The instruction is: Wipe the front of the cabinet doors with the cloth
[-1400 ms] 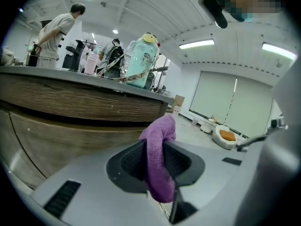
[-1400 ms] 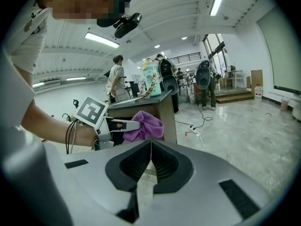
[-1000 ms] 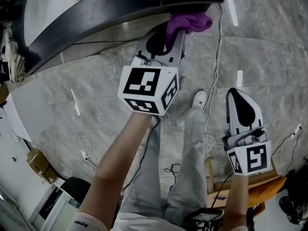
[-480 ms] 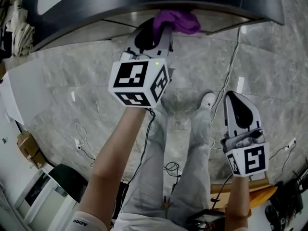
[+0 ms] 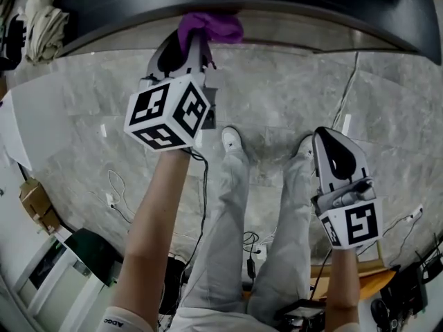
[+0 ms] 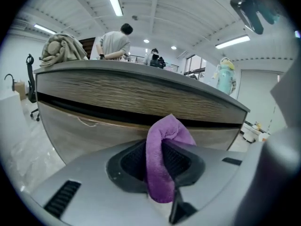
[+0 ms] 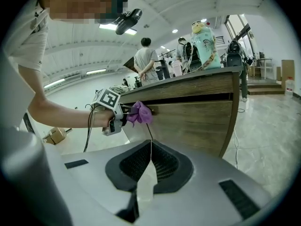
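At the cabinet front, cloth: crumpled purple fabric cloth (image 5: pixel 211 28) sits up against the brown wood-grain cabinet door (image 7: pixel 197 121), right around the dark gap under the top; looks like it's touching.
Left gripper: grey left gripper (image 6: pixel 160 164), jaws clamped on the cloth, aimed straight at the cabinet.
Right gripper: grey right gripper (image 7: pixel 149 161), jaws together with nothing in them, hanging well back from the cabinet.
Floor: grey marble floor (image 5: pixel 104 116) runs out from the cabinet base, with the person's legs (image 5: pixel 221 241) in light trousers over it.
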Motion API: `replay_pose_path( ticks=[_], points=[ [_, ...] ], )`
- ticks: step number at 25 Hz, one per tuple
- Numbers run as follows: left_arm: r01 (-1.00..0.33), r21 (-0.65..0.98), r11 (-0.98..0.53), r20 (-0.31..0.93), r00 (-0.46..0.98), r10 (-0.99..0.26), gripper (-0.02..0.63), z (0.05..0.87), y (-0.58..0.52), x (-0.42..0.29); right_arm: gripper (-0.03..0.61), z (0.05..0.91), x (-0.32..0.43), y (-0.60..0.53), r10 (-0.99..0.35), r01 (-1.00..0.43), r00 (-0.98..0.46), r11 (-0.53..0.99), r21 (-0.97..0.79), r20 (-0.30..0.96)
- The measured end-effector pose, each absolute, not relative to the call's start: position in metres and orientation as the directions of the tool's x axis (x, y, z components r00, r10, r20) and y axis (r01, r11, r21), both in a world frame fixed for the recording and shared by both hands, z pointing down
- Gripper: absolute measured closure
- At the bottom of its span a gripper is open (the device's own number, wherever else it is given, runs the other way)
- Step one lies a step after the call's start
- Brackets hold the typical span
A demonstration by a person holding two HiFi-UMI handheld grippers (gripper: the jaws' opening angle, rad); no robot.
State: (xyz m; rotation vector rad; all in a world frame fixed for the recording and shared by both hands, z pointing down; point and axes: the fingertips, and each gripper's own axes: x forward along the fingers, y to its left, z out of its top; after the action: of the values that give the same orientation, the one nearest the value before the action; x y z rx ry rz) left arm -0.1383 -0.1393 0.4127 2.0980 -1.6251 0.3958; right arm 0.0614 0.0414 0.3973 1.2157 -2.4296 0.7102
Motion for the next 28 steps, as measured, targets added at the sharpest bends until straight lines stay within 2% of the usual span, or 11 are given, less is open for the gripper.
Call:
replay_pose_path(
  ticks=[5, 9, 21, 28],
  points=[
    [-0.973, 0.172, -0.152, 0.475, 0.218, -0.853, 0.525, 0.41, -0.133, -0.151, 0.552, 0.396, 0.046, 0.041, -0.63, -0.792, -0.607, 0.533, -0.299, 0.484],
    [-0.961, 0.224, -0.164, 0.464, 0.253, -0.849, 0.526, 0.411, -0.114, -0.129, 0.552, 0.397, 0.053, 0.045, -0.631, -0.789, -0.612, 0.531, -0.31, 0.477],
    [-0.877, 0.296, -0.379, 0.502, 0.48, -0.719, 0.526, 0.454, -0.076, 0.091, 0.552, 0.408, 0.173, 0.083, -0.627, -0.815, -0.576, 0.487, -0.314, 0.525],
    [-0.867, 0.307, -0.391, 0.529, 0.498, -0.688, 0.526, 0.483, -0.087, 0.163, 0.551, 0.433, 0.253, 0.099, -0.679, -0.869, -0.493, 0.357, -0.341, 0.544]
  ],
)
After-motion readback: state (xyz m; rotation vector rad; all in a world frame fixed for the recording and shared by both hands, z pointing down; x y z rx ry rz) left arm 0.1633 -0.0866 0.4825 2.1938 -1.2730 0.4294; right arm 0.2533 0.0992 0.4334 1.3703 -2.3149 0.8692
